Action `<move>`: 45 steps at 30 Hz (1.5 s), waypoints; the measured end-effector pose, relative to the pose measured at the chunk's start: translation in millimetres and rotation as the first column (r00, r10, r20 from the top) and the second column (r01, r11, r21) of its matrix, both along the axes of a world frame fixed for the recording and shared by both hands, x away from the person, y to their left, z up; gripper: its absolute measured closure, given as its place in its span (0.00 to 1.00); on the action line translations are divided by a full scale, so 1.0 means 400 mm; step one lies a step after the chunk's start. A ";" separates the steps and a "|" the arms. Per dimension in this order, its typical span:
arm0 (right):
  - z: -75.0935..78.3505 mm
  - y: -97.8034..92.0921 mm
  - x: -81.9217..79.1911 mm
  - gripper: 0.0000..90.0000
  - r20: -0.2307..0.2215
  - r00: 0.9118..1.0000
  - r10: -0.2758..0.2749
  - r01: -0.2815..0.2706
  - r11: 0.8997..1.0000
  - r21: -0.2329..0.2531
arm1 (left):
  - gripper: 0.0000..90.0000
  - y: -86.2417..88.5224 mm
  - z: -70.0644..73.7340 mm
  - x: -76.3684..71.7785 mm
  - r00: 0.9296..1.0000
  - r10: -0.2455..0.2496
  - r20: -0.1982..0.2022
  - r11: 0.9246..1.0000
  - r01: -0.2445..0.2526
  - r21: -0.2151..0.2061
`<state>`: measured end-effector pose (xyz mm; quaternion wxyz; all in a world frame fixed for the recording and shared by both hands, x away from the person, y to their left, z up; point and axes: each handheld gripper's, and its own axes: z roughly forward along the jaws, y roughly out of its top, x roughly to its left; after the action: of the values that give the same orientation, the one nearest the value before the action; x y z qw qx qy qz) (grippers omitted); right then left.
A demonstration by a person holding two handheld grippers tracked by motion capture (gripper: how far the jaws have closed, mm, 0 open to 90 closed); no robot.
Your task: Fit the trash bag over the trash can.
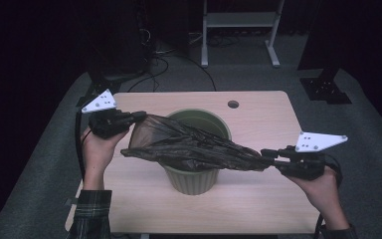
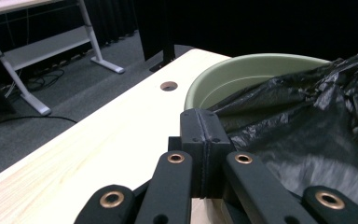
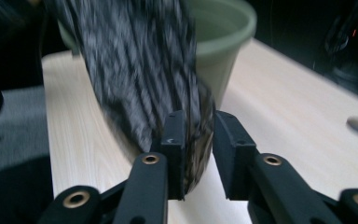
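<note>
Black plastic bin bag [image 1: 194, 148] stretched above green bin [image 1: 195, 179] on wooden table [image 1: 258, 199].
Left tongs [image 1: 142, 116] pinched tight on one bag edge, right tongs [image 1: 264, 155] clamped on the gathered opposite end. Best done by spreading the mouth wide, lowering it evenly over the rim, avoiding tearing. No readable brand, label or writing anywhere.

One bag [image 1: 189, 149] — one bin [image 1: 195, 179]
</note>
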<state>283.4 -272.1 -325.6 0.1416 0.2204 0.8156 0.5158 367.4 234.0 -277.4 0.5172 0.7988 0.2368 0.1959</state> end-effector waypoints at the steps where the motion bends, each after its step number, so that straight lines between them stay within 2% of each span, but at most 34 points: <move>1: 0.011 -0.001 0.001 0.79 0.006 1.000 -0.003 0.003 1.000 0.018 | 1.00 0.000 0.000 0.000 1.000 -0.001 0.000 1.000 0.001 -0.004; 3: 0.038 0.000 0.007 0.78 0.011 1.000 0.000 -0.001 0.998 0.057 | 1.00 0.000 0.002 -0.001 1.000 -0.002 0.002 1.000 0.002 -0.004; 5: 0.063 0.016 0.017 0.77 0.037 0.999 -0.015 0.013 0.998 0.057 | 1.00 0.001 0.005 -0.004 1.000 0.000 0.009 1.000 0.000 -0.009; 8: 0.084 0.040 0.042 0.75 0.041 0.999 -0.010 0.006 0.997 0.083 | 1.00 0.006 0.014 -0.011 1.000 0.005 0.024 1.000 -0.004 -0.017; 12: 0.098 0.093 0.086 0.73 0.026 0.999 0.023 -0.025 0.996 0.086 | 1.00 0.018 0.034 -0.022 0.999 0.002 0.049 0.999 0.000 -0.041; 18: 0.119 0.190 0.153 0.69 -0.008 0.996 0.089 -0.088 0.992 0.095 | 1.00 0.015 0.056 -0.035 0.997 -0.009 0.073 0.999 0.013 -0.047; 21: 0.127 0.248 0.187 0.67 -0.049 0.990 0.129 -0.126 0.989 0.073 | 1.00 0.010 0.060 -0.037 0.997 -0.015 0.082 0.999 0.019 -0.046; 25: 0.118 0.311 0.223 0.65 -0.092 0.983 0.159 -0.156 0.987 0.033 | 1.00 0.011 0.070 -0.038 0.996 -0.018 0.092 0.998 0.023 -0.050; 29: 0.096 0.359 0.242 0.66 -0.133 0.977 0.166 -0.173 0.984 -0.041 | 1.00 0.016 0.087 -0.041 0.995 -0.018 0.099 0.999 0.023 -0.050; 30: 0.087 0.368 0.246 0.71 -0.150 0.973 0.178 -0.188 0.980 -0.059 | 1.00 0.017 0.090 -0.043 0.995 -0.017 0.101 0.999 0.022 -0.048; 32: 0.077 0.376 0.246 0.86 -0.154 0.973 0.175 -0.191 0.976 -0.102 | 1.00 0.019 0.094 -0.047 0.994 -0.017 0.106 0.998 0.022 -0.051; 35: 0.072 0.372 0.245 1.00 -0.151 0.970 0.193 -0.209 0.973 -0.102 | 1.00 0.020 0.092 -0.048 0.994 -0.016 0.104 0.999 0.021 -0.048; 36: 0.073 0.369 0.243 1.00 -0.146 0.971 0.188 -0.203 0.974 -0.098 | 1.00 0.020 0.089 -0.046 0.995 -0.012 0.100 0.999 0.016 -0.043; 38: 0.082 0.356 0.239 1.00 -0.110 0.981 0.159 -0.169 0.981 -0.095 | 1.00 0.018 0.079 -0.041 0.996 -0.005 0.091 0.999 0.008 -0.032; 42: 0.107 0.303 0.244 1.00 -0.041 0.996 0.075 -0.076 0.997 -0.023 | 1.00 -0.001 0.048 -0.018 0.998 -0.005 0.063 1.000 0.006 -0.012; 45: 0.119 0.268 0.259 0.99 -0.005 1.000 -0.001 0.001 1.000 0.000 | 1.00 -0.024 0.025 0.013 0.999 0.013 0.048 1.000 -0.014 0.022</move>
<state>387.1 -165.0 -278.1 0.1397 0.2220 0.8160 0.5150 372.5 224.6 -267.4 0.5124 0.7980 0.2276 0.2209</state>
